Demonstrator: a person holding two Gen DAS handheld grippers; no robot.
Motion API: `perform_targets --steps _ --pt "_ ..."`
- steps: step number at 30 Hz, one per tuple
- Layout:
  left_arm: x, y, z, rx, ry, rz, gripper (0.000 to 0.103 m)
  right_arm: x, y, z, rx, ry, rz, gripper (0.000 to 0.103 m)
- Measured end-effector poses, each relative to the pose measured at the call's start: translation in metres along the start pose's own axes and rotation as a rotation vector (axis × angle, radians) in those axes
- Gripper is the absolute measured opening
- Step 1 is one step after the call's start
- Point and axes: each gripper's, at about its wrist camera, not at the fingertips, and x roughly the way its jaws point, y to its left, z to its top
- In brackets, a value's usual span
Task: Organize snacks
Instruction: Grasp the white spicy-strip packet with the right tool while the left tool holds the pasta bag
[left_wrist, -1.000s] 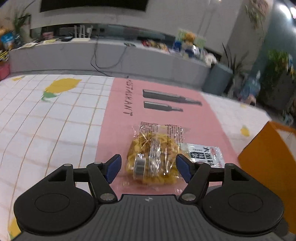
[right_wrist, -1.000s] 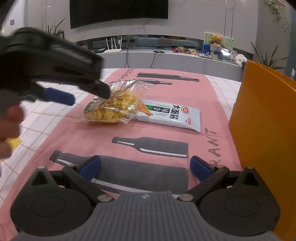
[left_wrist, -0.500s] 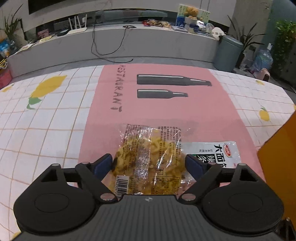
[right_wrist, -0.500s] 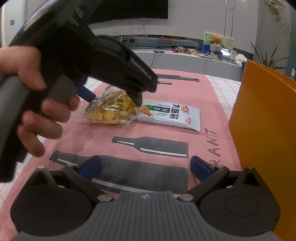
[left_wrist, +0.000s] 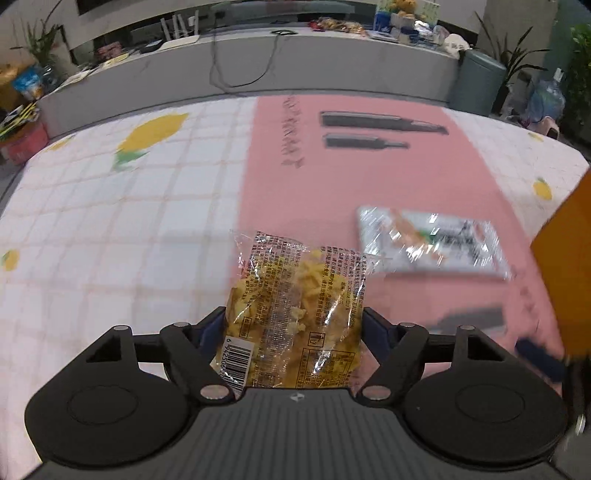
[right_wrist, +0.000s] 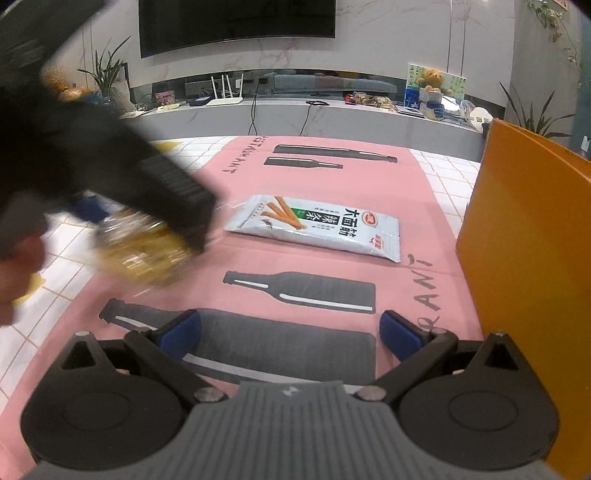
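Note:
A clear bag of yellow snacks (left_wrist: 295, 317) fills the gap between the blue pads of my left gripper (left_wrist: 293, 325). Its jaws are closing and both pads press the bag's sides. In the right wrist view the same bag (right_wrist: 140, 247) shows blurred under the left gripper, to the left of a white noodle-snack packet (right_wrist: 314, 225). That packet (left_wrist: 432, 243) lies flat on the pink mat (right_wrist: 332, 177). My right gripper (right_wrist: 290, 328) stands open low over the mat with nothing between its fingers.
An orange box (right_wrist: 528, 236) stands along the right edge of the mat, close to the right gripper. A checked lemon-print cloth (left_wrist: 129, 221) covers the table to the left. A person's hand (right_wrist: 18, 266) grips the left handle.
The left gripper dropped over the yellow bag, spread wider, then closed on it. It has carried the bag left, away from the white packet. The right gripper stayed still.

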Motion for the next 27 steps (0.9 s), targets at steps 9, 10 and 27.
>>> perform_targets --steps 9,10,27 --pt "-0.044 0.055 -0.066 -0.081 -0.008 0.015 0.087 -0.001 0.001 0.0 0.006 0.0 -0.008 0.1" --pt "-0.046 0.061 -0.072 -0.092 -0.011 0.012 0.087 -0.001 0.0 0.0 0.006 0.0 -0.009 0.1" --pt "-0.04 0.109 -0.088 -0.165 -0.104 0.046 0.09 0.004 -0.005 0.036 -0.05 -0.13 -0.022 0.1"
